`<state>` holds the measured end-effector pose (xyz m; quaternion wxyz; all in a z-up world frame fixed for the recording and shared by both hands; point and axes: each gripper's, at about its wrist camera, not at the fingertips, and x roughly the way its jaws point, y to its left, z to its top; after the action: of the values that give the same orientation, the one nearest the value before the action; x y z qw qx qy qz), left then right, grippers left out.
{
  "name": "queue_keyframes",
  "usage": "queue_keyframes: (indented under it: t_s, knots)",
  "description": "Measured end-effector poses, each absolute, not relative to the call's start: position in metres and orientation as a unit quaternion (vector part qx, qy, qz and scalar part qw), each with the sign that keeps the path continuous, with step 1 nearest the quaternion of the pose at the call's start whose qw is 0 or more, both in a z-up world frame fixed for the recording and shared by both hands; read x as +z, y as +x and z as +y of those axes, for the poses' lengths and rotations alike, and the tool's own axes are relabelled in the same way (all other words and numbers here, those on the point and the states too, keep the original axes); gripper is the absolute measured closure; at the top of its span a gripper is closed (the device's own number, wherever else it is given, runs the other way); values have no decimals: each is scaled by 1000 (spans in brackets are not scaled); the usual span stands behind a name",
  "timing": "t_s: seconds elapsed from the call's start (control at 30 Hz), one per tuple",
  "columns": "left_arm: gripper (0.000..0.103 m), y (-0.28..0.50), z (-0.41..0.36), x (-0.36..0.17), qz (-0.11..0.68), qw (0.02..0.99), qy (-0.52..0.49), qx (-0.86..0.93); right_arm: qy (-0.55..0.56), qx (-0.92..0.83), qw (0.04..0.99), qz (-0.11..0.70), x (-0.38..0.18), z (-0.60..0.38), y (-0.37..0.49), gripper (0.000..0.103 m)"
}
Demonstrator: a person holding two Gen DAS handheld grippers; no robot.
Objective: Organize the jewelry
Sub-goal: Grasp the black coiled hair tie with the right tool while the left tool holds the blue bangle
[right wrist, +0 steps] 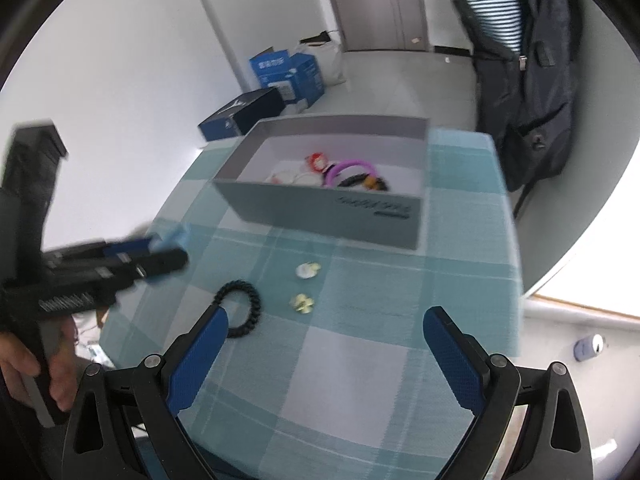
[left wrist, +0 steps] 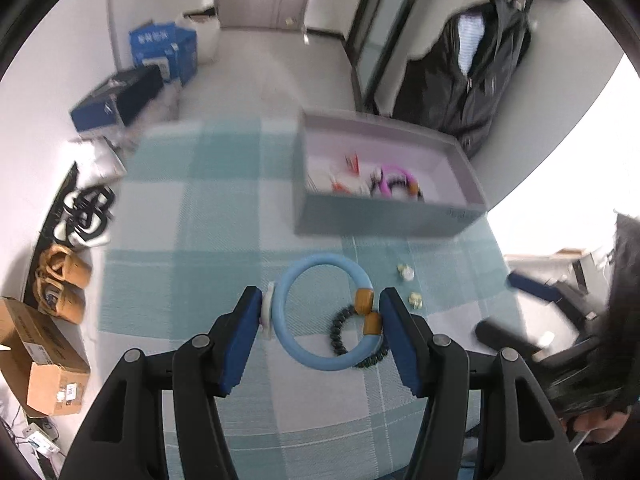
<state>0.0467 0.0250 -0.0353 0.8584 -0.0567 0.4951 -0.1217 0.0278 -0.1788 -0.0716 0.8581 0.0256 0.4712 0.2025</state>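
The left gripper (left wrist: pixel 320 312) clamps the blue bangle (left wrist: pixel 326 312) across its width; the grey box (left wrist: pixel 384 216) lies ahead, toward the table's far edge. The right gripper (right wrist: pixel 326 336) (wide open, empty) hangs beside the black coil band (right wrist: pixel 240 308).

Left wrist view: behind the left tool (left wrist: pixel 320 312), angled steeply down, close over the checked desk (left wrist: pixel 192 216).
Right wrist view: behind the right tool (right wrist: pixel 326 328), angled down, close.
Shared: grey box (left wrist: pixel 380 216), black coil band (right wrist: pixel 242 312), two small pale pieces, far door.

blue cartons (right wrist: pixel 286 70) stacked by the wall; dark jacket (right wrist: pixel 528 80) hanging up; tan slippers (left wrist: pixel 62 284) and cardboard box (left wrist: pixel 44 364) on the floor
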Motion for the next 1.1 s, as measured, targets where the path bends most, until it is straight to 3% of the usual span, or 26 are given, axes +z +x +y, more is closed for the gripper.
queue_keyframes:
  t_s: [0.43, 0.5, 0.57, 0.83, 1.1]
  knots:
    - [48, 44, 80, -10, 439, 886, -119, -92, -55, 272, 841, 465, -91, -94, 21, 6]
    - [48, 44, 85, -10, 437, 887, -121, -90, -74, 265, 837, 474, -96, -84, 23, 15]
    - [48, 42, 89, -10, 436, 887, -124, -88, -84, 258, 831, 486, -99, -77, 26, 33]
    - [48, 40, 104, -6, 433, 886, -144, -88, -100, 232, 834, 491, -106, -71, 29, 35]
    - [48, 40, 108, -5, 432, 884, -154, -92, -178, 228, 826, 483, -116, -55, 19, 46]
